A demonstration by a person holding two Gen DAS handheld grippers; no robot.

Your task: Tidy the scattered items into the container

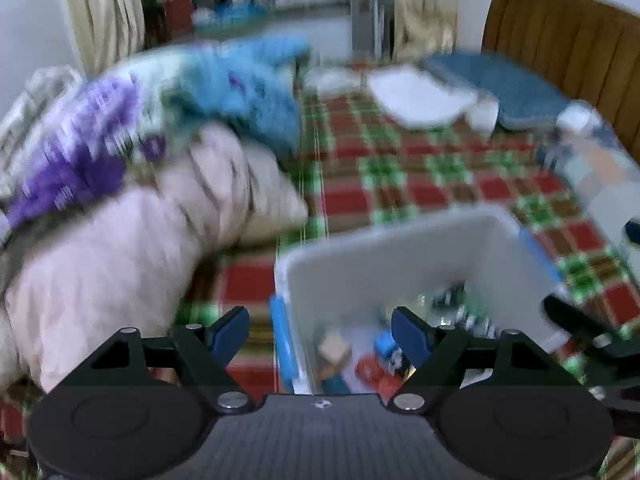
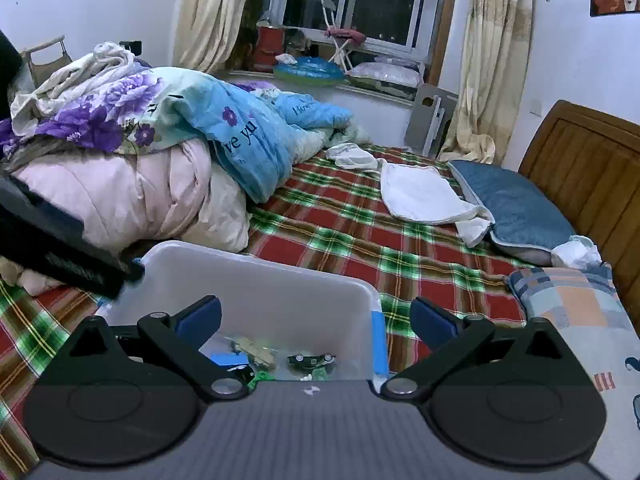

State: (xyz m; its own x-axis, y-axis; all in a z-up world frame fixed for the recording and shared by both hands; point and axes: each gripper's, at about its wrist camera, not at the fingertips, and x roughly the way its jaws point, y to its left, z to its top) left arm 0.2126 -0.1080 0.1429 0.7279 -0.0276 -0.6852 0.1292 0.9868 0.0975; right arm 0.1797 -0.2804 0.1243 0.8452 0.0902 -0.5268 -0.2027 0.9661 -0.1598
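Plaid bed: translucent toy-filled container

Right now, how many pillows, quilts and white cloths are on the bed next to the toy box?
Pillows: 2, a blue pillow and a patchwork pillow
Quilts: 3, a pink quilt, a light blue quilt and a purple-flowered quilt
White cloths: 2, a white towel and a crumpled white cloth
Total: 7

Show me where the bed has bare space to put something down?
The widest bare stretch of red-and-green plaid bedsheet lies between the heaped pink and blue quilts, the white folded towel and the translucent white plastic bin. A narrower strip runs between that bin and the patchwork pillow. The bin's inside is crowded with small toys.
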